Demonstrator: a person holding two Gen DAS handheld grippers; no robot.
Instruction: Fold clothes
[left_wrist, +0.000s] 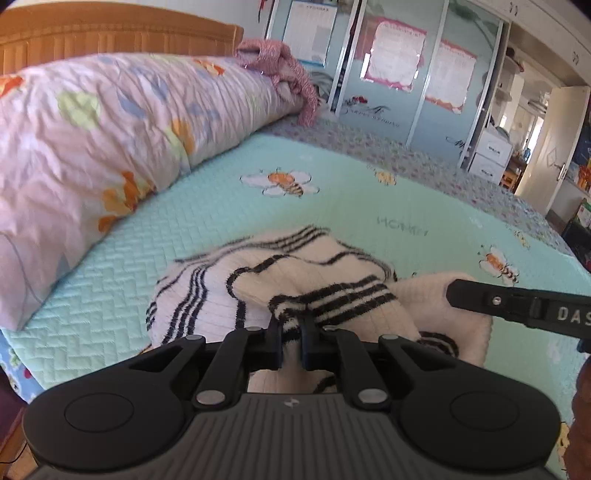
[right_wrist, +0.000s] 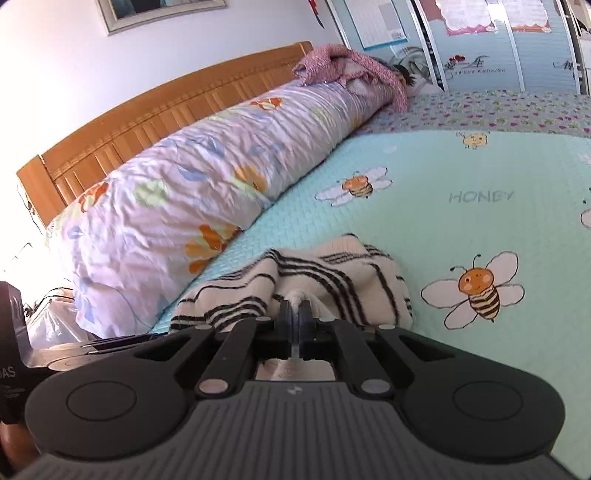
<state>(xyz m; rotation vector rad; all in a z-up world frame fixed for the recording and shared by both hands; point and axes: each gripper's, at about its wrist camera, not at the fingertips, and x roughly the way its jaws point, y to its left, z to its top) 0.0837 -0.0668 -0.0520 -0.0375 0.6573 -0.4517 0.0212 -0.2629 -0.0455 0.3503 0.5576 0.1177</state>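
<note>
Now both grippers pinch the cream sweater with black stripes (left_wrist: 295, 280), which lies bunched near the bed's front edge on the mint bee-print cover (left_wrist: 229, 206). The left gripper (left_wrist: 291, 332) has its fingers clamped on a striped fold; the right gripper (right_wrist: 294, 317) has its fingers pressed together on a cream fold. Along the headboard edge lies a rolled floral quilt (right_wrist: 177, 206).

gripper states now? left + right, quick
Left gripper: shut on the striped sweater.
Right gripper: shut on the same sweater's cream edge.
</note>
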